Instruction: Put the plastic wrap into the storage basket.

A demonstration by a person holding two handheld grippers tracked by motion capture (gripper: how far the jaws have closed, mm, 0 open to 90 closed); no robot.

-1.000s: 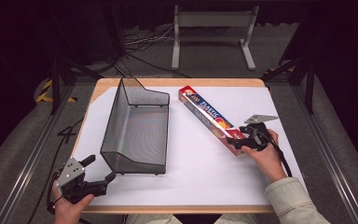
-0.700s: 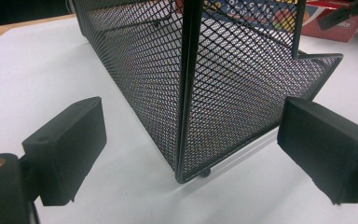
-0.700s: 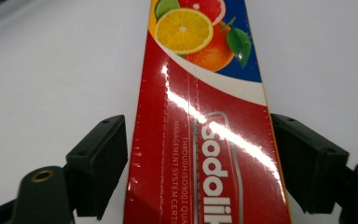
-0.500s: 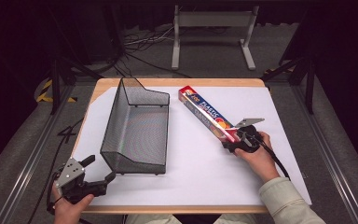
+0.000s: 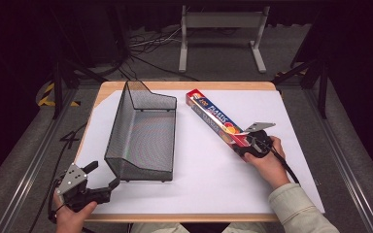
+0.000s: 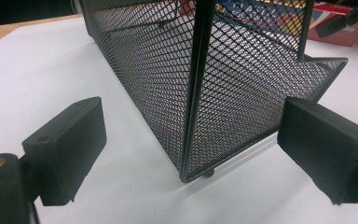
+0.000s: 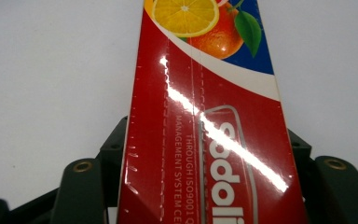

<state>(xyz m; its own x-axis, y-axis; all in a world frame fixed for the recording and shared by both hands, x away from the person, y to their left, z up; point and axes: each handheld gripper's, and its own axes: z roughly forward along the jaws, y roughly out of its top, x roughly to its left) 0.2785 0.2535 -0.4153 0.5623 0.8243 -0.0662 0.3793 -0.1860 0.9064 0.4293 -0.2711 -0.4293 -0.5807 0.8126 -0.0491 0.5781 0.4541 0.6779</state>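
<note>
From above at six o'clock we look forward over the whole table [image 5: 194, 194]. Our left gripper view sits close to the mesh basket [image 6: 223, 88]; both share its near corner. Our right gripper view nearly touches the wrap box [image 7: 205, 140].

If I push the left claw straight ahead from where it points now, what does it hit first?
Most likely the near corner of the black wire-mesh basket: the left claw is open, with that corner's upright edge centred between its jaws. How far off it is can't be judged.
</note>
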